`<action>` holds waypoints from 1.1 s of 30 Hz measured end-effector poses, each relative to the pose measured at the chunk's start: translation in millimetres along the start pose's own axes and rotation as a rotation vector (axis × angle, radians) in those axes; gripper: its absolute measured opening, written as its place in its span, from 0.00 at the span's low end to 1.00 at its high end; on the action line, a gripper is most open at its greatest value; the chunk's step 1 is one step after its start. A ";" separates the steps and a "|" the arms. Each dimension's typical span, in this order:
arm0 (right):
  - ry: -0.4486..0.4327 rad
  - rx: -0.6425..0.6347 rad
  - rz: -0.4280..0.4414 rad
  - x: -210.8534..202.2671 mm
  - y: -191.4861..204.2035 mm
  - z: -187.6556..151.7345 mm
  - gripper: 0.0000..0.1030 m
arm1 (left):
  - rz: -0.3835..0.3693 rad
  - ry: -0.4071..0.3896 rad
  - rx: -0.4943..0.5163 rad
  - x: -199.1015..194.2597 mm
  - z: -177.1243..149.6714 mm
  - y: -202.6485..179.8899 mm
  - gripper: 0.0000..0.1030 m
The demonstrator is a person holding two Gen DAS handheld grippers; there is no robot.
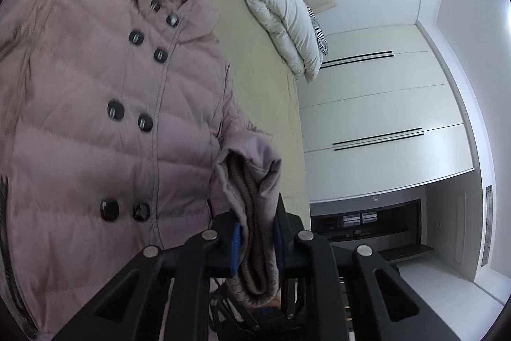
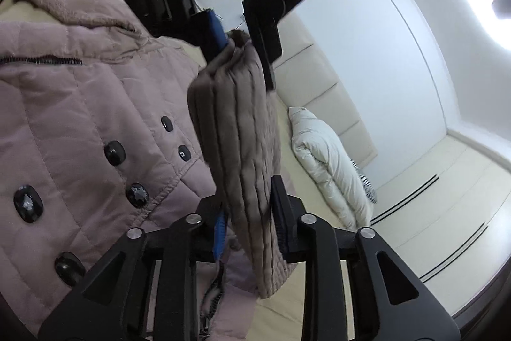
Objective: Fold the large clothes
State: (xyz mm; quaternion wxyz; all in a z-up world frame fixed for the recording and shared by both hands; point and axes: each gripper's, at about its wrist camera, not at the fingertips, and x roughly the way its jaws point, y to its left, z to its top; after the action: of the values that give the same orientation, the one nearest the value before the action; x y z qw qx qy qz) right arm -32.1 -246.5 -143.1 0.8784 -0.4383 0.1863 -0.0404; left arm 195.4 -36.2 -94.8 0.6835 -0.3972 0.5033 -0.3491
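Observation:
A pale mauve padded coat (image 1: 95, 133) with dark buttons and a hood lies face up on a cream bed (image 1: 255, 59). My left gripper (image 1: 258, 232) is shut on the sleeve cuff (image 1: 255, 197), whose knitted inner band shows between the blue pads. In the right wrist view the same cuff (image 2: 239, 133) hangs stretched between both tools. At the top, the left gripper (image 2: 244, 53) pinches its far end. My right gripper (image 2: 250, 222) stands around the near end, jaws slightly apart, the blue pad just off the cloth. The coat's body (image 2: 80, 117) lies to the left.
A folded white duvet (image 1: 281, 11) lies at the head of the bed against a padded headboard (image 2: 329, 98), with a striped item behind it. White wardrobe doors (image 1: 383, 104) line the wall beyond the bed's edge.

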 end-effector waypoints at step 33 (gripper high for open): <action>0.037 2.313 0.905 276.0 -187.9 -238.7 0.97 | 0.059 -0.392 0.037 -125.1 140.6 -19.2 0.17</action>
State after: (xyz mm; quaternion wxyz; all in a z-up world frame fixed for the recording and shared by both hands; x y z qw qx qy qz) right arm 154.6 -606.4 -206.6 0.6813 0.6973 0.1882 0.1193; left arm 298.4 92.1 -1.3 0.7854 -0.4302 0.3656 -0.2540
